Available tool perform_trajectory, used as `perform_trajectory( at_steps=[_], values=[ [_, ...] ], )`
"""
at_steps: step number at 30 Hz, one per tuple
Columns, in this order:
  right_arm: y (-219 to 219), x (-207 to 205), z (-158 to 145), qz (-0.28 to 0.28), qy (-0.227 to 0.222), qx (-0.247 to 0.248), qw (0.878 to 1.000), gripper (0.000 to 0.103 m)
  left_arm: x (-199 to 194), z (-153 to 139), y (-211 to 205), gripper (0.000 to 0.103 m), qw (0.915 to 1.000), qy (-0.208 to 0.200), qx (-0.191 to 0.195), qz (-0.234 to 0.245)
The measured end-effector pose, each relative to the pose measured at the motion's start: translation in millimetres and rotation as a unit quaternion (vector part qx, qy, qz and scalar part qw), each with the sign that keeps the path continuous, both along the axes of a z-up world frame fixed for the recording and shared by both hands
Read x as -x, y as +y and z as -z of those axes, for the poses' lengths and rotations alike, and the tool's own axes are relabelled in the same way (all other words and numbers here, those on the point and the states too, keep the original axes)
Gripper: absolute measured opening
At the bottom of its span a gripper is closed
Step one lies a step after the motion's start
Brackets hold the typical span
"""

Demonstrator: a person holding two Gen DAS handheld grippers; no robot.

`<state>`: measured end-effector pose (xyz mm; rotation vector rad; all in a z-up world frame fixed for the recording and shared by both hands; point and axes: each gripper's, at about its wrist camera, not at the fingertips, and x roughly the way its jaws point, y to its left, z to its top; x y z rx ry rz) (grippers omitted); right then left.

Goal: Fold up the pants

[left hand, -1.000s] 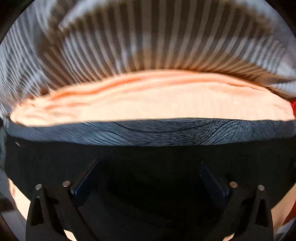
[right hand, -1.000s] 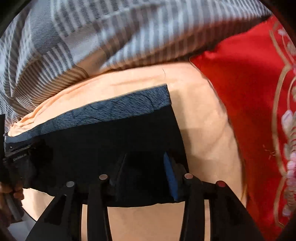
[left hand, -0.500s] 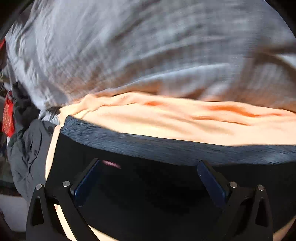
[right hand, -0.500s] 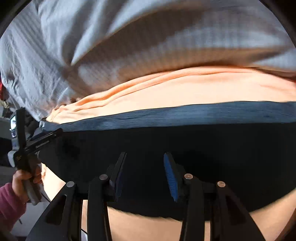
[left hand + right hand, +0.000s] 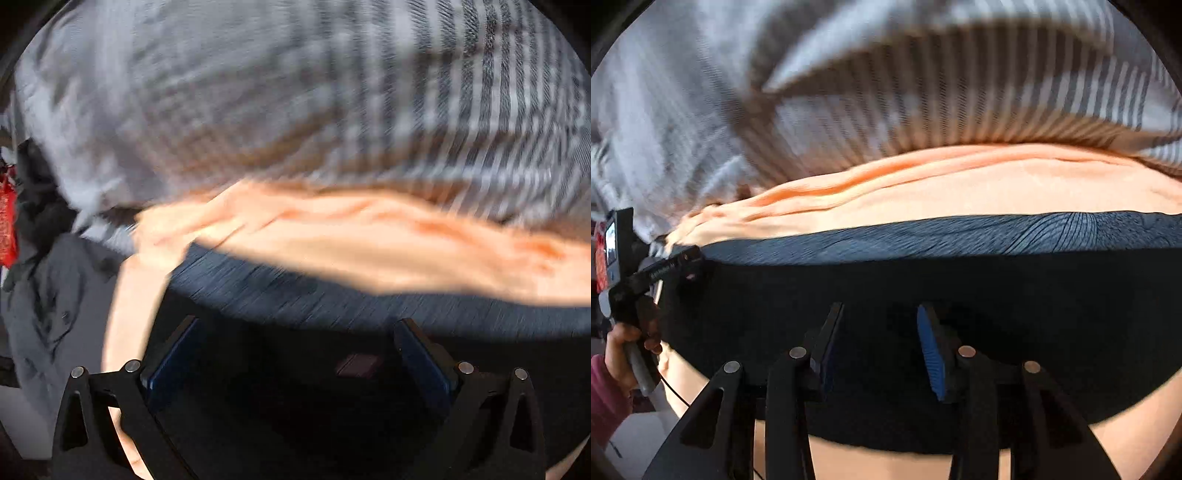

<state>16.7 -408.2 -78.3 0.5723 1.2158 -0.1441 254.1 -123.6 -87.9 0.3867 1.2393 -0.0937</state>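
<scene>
The black pants (image 5: 886, 295) lie spread on a peach sheet (image 5: 960, 184), with a blue-grey patterned band (image 5: 960, 232) along their far edge. My right gripper (image 5: 879, 314) hovers over the pants, jaws open and empty. My left gripper (image 5: 295, 328) is wide open over the pants (image 5: 295, 387) near their left end, the band (image 5: 295, 299) just ahead. It also shows at the left of the right wrist view (image 5: 676, 258), at the pants' left corner.
A grey striped duvet (image 5: 923, 92) lies bunched behind the peach sheet (image 5: 369, 240). A pile of dark grey clothes (image 5: 44, 295) and something red (image 5: 7, 229) sit at the left of the left wrist view. The person's hand (image 5: 624, 350) holds the left gripper.
Both views have swung left along the pants. The red cloth at the right has left the right wrist view. Both grippers stay open over the pants.
</scene>
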Motion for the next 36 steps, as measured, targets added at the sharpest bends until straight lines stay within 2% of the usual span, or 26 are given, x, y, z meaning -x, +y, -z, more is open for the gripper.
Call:
perform_trajectory(
  at_steps=[2,3,5,7,8,10,13,17,19,20,22,23,25,28,29,32,33,34,36],
  values=[
    [22,6,3,-0.012,0.008,-0.005,1.0,0.044,15,11,29,0.103,0.9995,0.007,-0.031,-0.004],
    [32,9,12,-0.018,0.022,-0.008,1.0,0.045,21,18,44,0.103,0.9996,0.011,-0.024,-0.006],
    [44,16,34,-0.02,0.064,-0.007,0.998,0.045,28,17,60,0.103,0.9996,-0.001,0.016,-0.021],
    [49,26,29,0.001,0.046,-0.011,0.999,0.045,27,10,59,0.103,0.9991,0.019,0.01,-0.037],
    [51,33,23,0.005,0.031,-0.051,0.998,0.045,28,7,57,0.103,0.999,0.025,0.006,-0.036],
    [59,47,16,0.004,0.008,-0.118,0.993,0.045,41,-7,47,0.103,0.9991,0.026,0.033,-0.009],
    [93,55,27,-0.017,0.005,-0.209,0.978,0.045,58,-10,22,0.103,0.9977,0.03,0.047,0.04],
    [129,53,54,0.004,-0.002,-0.275,0.962,0.045,73,23,4,0.103,0.9945,0.046,-0.003,0.094],
    [141,47,74,0.026,-0.001,-0.3,0.954,0.045,72,25,16,0.103,0.9946,0.043,0.041,0.085],
    [143,46,79,0.035,-0.002,-0.307,0.951,0.045,71,25,20,0.103,0.9941,0.048,0.05,0.083],
    [143,39,84,0.057,-0.016,-0.313,0.948,0.045,69,26,24,0.103,0.9932,0.05,0.05,0.092],
    [142,38,85,0.064,-0.018,-0.315,0.947,0.041,68,26,24,0.103,0.9927,0.05,0.048,0.099],
    [138,34,82,0.077,-0.02,-0.313,0.946,0.017,64,27,28,0.103,0.9921,0.053,0.052,0.101],
    [146,29,73,0.058,-0.025,-0.295,0.954,0.01,59,33,36,0.103,0.9918,0.048,0.055,0.105],
    [148,34,74,0.054,-0.016,-0.288,0.956,0.005,61,31,34,0.103,0.9917,0.044,0.056,0.107],
    [150,54,91,0.062,0.036,-0.299,0.952,0.004,65,25,34,0.103,0.993,0.046,0.032,0.104],
    [148,60,88,0.059,0.05,-0.284,0.956,0.009,68,21,30,0.103,0.9927,0.046,0.022,0.109],
    [145,65,79,0.052,0.05,-0.268,0.961,0.009,72,16,26,0.103,0.9918,0.045,0.024,0.117],
    [132,72,58,0.043,0.034,-0.234,0.971,0.011,88,7,16,0.103,0.9889,0.047,0.046,0.133]
  ],
)
